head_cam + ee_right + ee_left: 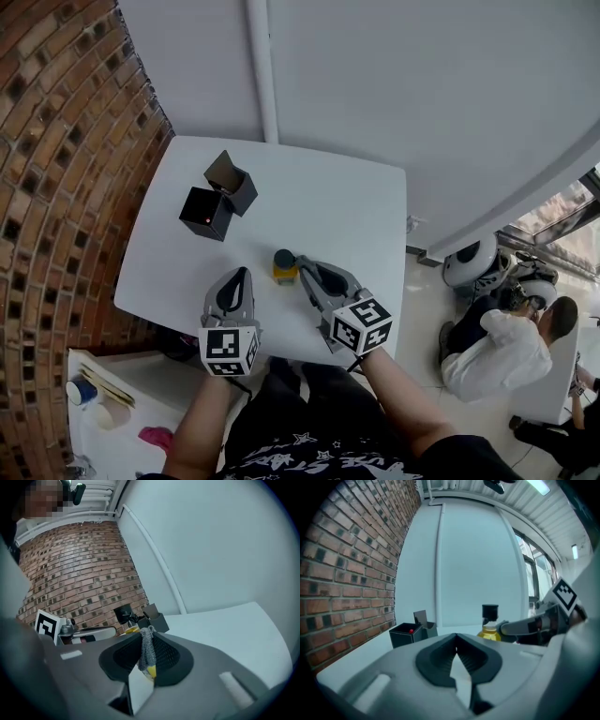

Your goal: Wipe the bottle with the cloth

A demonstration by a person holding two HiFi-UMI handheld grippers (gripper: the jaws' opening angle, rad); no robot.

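A small bottle (pixel 284 265) with a black cap and yellow contents stands upright near the front of the white table (pixel 356 216). My right gripper (pixel 305 272) sits just right of it, shut on a grey cloth (pixel 147 649) with a yellow patch; the cloth hangs between the jaws. In the right gripper view the bottle's cap (pixel 123 612) shows just beyond the jaw tips. My left gripper (pixel 241 275) rests left of the bottle, a short gap away, jaws together with nothing in them. From the left gripper view the bottle (pixel 490 622) stands ahead to the right.
Two black open boxes (pixel 217 199) stand at the table's back left. A brick wall (pixel 56 169) runs along the left. A person (pixel 497 342) sits on the floor to the right. A low shelf (pixel 112 412) with small items lies at lower left.
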